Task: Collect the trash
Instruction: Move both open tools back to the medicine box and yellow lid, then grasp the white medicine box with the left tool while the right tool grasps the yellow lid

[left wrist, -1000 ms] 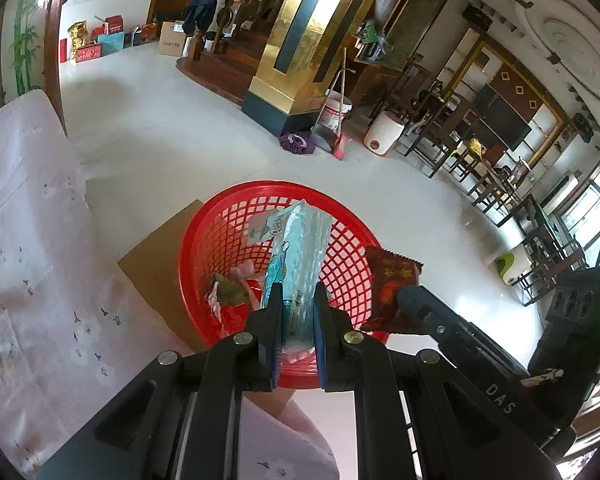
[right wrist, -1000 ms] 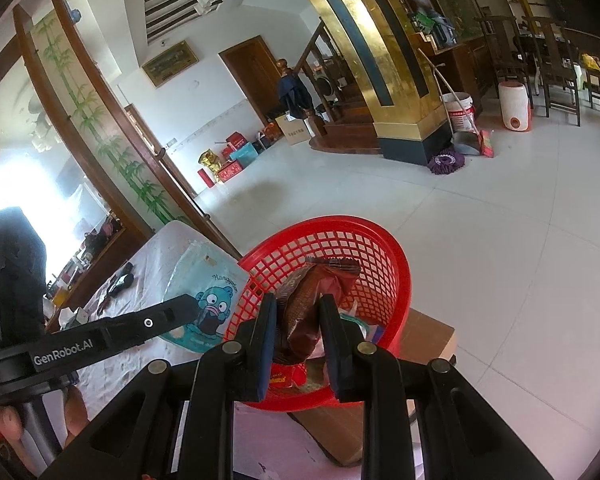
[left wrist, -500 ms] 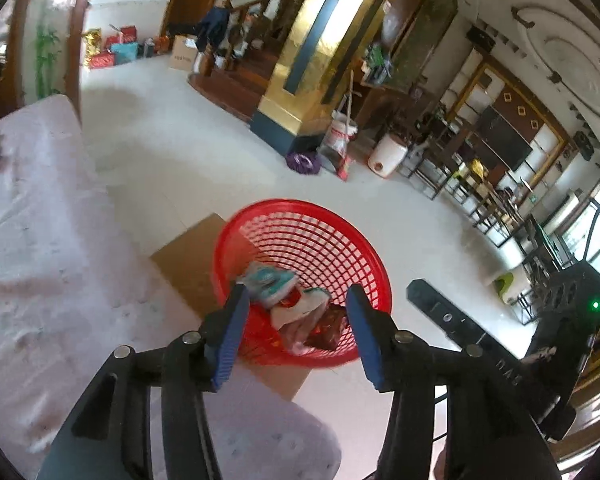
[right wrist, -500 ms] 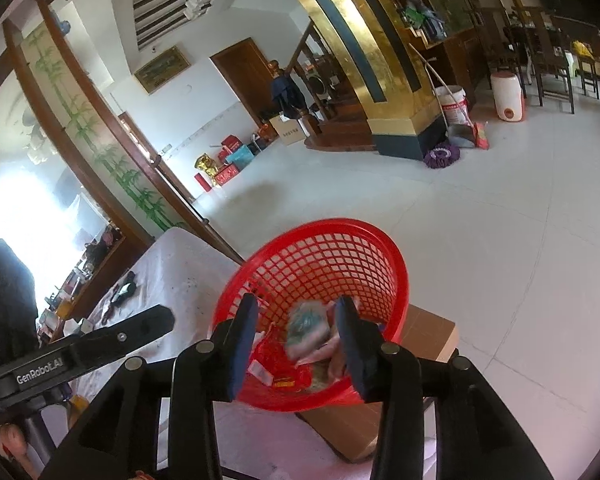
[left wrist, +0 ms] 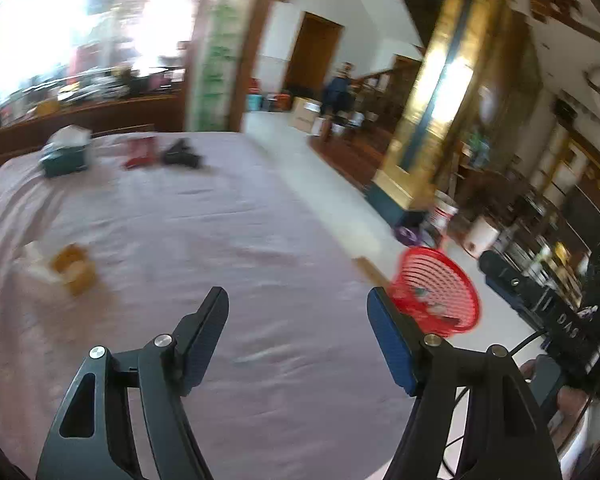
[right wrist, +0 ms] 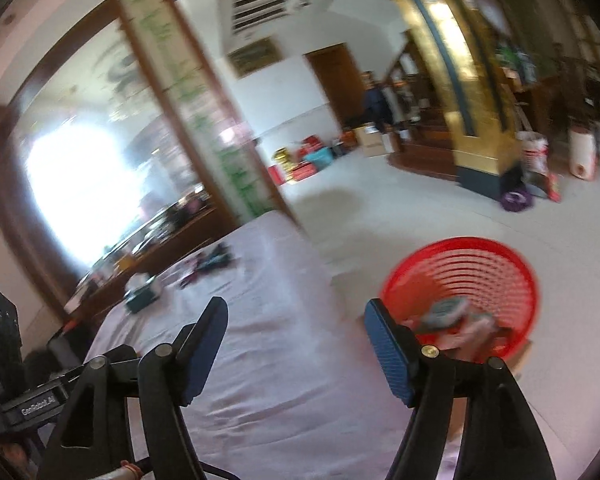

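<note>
My left gripper (left wrist: 298,304) is wide open and empty above the pale pink tablecloth (left wrist: 220,240). My right gripper (right wrist: 294,314) is also wide open and empty over the same cloth (right wrist: 268,360). The red mesh basket (left wrist: 440,288) stands off the table's right edge and holds several wrappers; it also shows in the right wrist view (right wrist: 472,280). A crumpled yellow and white wrapper (left wrist: 70,266) lies on the cloth to the left of my left gripper. Both views are blurred by motion.
At the table's far end lie a teal box (left wrist: 66,154), a red item (left wrist: 140,152) and a black object (left wrist: 182,154). A cardboard piece (left wrist: 370,270) sits under the basket. A gold pillar (left wrist: 416,120) stands on the floor beyond.
Both grippers opened and dropped their wrappers into the red basket. Both have since swung left, away from the basket and over the table.
</note>
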The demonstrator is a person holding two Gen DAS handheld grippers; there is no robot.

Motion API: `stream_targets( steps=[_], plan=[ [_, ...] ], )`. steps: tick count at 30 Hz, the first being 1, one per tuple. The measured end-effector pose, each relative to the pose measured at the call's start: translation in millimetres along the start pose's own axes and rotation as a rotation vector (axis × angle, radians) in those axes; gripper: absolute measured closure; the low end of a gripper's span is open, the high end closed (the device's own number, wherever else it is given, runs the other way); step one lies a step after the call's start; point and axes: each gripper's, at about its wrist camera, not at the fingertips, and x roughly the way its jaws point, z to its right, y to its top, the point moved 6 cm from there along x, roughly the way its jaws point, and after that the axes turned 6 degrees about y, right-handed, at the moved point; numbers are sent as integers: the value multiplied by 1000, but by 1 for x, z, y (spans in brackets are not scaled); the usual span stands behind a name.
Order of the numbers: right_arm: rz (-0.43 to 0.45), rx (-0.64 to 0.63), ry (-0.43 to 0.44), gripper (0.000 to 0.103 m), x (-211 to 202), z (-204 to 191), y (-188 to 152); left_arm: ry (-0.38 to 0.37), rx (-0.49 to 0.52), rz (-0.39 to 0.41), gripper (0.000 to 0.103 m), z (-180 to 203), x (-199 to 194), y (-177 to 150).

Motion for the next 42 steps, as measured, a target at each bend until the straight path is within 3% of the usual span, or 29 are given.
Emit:
stream_targets(
  steps=[9,16,27,36,42],
  plan=[
    [-119,-76,174,27,69,-99,-38,142,-264,-51,33,-152,-14,-5],
    [-227,-179,259,27,123,-164,-65,189,-439,-78,33,-225,-4,-2],
    [-395,-226,335,27,201,-211,-108,245,-537,-152,33,-288,55,12],
    [-536,-198,372,42,275,-227,-127,371,-600,-259,33,-327,110,3],
    [-646,-173,394,49,323,-238,-144,408,-628,-267,38,-344,119,-7]
  ],
)
